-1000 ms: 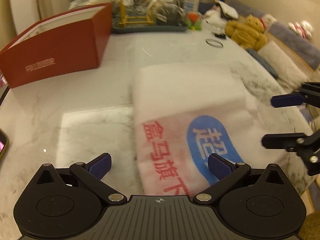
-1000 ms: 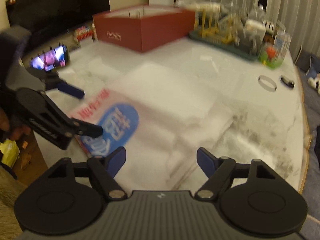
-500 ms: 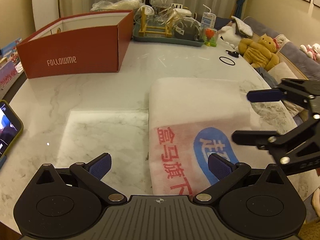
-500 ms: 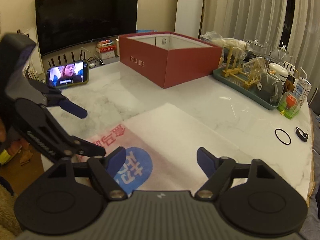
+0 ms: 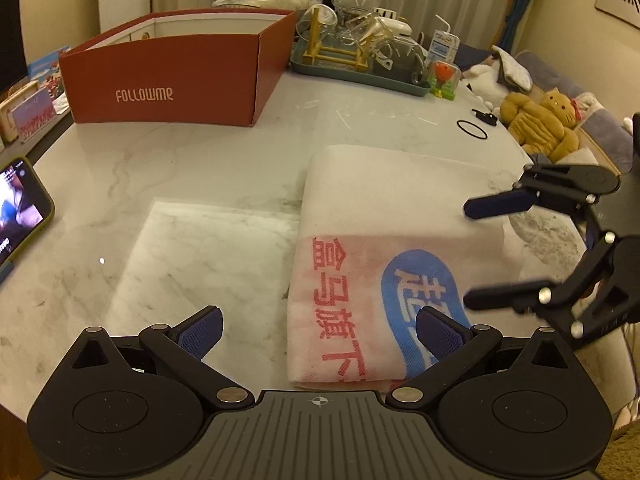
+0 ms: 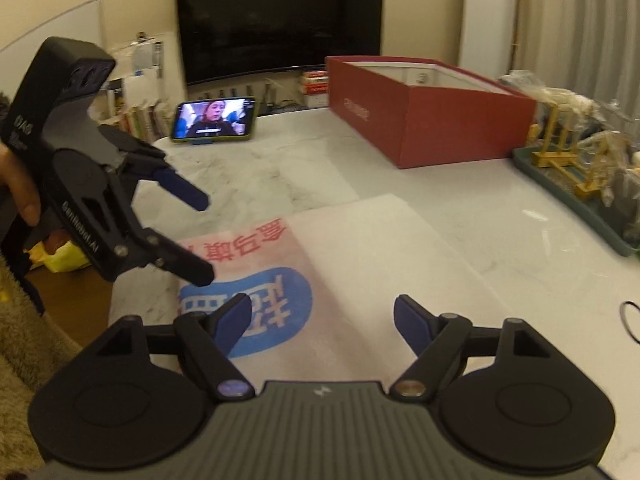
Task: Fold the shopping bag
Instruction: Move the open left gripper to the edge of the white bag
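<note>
Bag, already doubled, lies lengthwise ahead between both tools: left tool, right tool, each wide, empty.

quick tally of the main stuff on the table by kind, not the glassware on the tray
shopping bag: 1
red box: 1
phone: 1
dish tray: 1
black ring: 1
drink carton: 1
total: 6

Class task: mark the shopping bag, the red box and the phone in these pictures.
shopping bag (image 5: pixel 392 204), left wrist view, plain white upper panel.
red box (image 5: pixel 168 80), left wrist view, front wall above the lettering.
phone (image 6: pixel 214 119), right wrist view, lit screen.
</note>
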`<state>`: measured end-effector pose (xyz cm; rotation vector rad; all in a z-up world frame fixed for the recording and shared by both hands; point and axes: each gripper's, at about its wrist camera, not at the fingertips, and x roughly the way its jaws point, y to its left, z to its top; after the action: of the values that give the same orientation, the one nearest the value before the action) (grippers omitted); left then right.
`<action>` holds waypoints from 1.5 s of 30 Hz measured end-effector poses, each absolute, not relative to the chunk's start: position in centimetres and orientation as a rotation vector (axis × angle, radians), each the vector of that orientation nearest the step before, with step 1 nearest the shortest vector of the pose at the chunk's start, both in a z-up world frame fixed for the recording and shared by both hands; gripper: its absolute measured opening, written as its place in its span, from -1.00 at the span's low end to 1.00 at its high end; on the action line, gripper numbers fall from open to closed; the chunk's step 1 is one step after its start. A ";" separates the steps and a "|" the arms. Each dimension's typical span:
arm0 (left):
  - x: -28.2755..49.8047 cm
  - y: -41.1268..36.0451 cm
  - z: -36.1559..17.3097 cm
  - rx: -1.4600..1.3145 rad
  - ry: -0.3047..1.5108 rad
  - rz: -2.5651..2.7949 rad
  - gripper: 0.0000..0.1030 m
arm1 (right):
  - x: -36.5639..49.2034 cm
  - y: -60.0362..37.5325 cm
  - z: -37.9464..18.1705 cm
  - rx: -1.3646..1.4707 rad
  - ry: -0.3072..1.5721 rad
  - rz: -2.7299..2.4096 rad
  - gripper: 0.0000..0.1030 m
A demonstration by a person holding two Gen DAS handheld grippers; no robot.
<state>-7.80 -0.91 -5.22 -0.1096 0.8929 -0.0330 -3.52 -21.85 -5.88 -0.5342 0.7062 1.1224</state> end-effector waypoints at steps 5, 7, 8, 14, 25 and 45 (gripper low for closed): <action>-7.6 -1.0 -5.6 -0.127 0.912 0.039 1.00 | -2.8 -22.3 -7.0 -0.573 0.699 1.224 1.00; -7.5 -1.0 -5.7 -0.157 0.910 0.044 1.00 | -3.0 -22.7 -7.5 -0.584 0.662 1.254 1.00; -7.7 -1.1 -5.7 -0.159 0.908 0.052 1.00 | -3.0 -23.0 -7.6 -0.565 0.650 1.252 1.00; -7.0 -2.2 -6.0 -0.130 0.923 0.067 1.00 | -2.8 -23.5 -7.7 -0.532 0.631 1.235 1.00; -6.1 -2.7 -6.5 -0.117 0.914 -0.057 1.00 | -1.8 -24.8 -7.6 -0.516 0.635 1.174 1.00; -5.8 -2.7 -5.9 -0.209 0.914 -0.131 1.00 | -1.8 -24.7 -7.6 -0.511 0.637 1.157 1.00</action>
<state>-5.79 -2.70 -5.92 -0.2092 0.9142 -0.1311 -1.77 -24.74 -7.62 -0.5111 0.6372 1.1568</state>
